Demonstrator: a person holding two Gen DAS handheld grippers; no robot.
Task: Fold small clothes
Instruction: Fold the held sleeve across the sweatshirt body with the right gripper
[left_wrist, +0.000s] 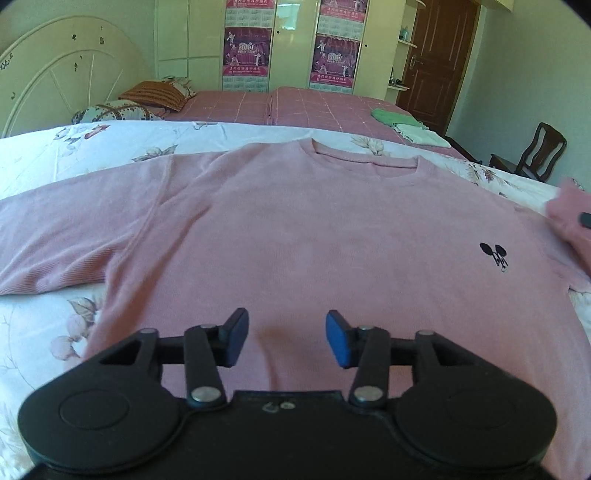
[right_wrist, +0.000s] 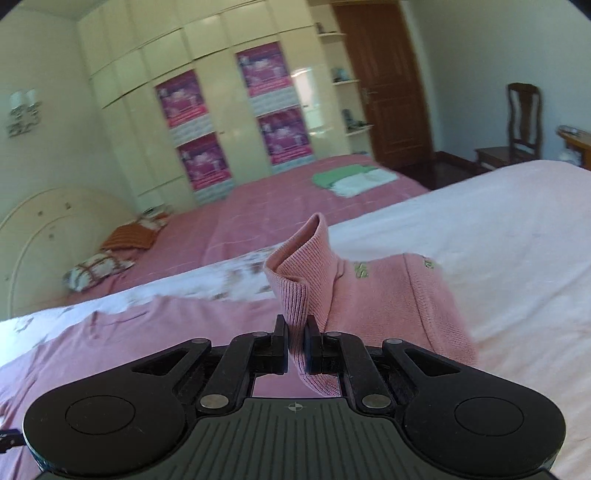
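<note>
A pink sweatshirt (left_wrist: 314, 236) lies flat, front up, on a floral sheet, with a small black mouse logo (left_wrist: 495, 254) on its chest. My left gripper (left_wrist: 287, 338) is open and empty, hovering over the lower hem. My right gripper (right_wrist: 296, 345) is shut on the ribbed cuff of the sweatshirt's sleeve (right_wrist: 369, 295) and holds it lifted above the bed. That lifted sleeve also shows at the right edge of the left wrist view (left_wrist: 570, 218). The other sleeve (left_wrist: 62, 236) lies spread out to the left.
The floral sheet (left_wrist: 44, 332) covers the near bed. Behind it a pink checked bed (left_wrist: 314, 107) carries folded green and white clothes (left_wrist: 406, 125) and pillows (left_wrist: 155, 96). A wooden chair (left_wrist: 535, 151) and a brown door (left_wrist: 436, 55) are at the right.
</note>
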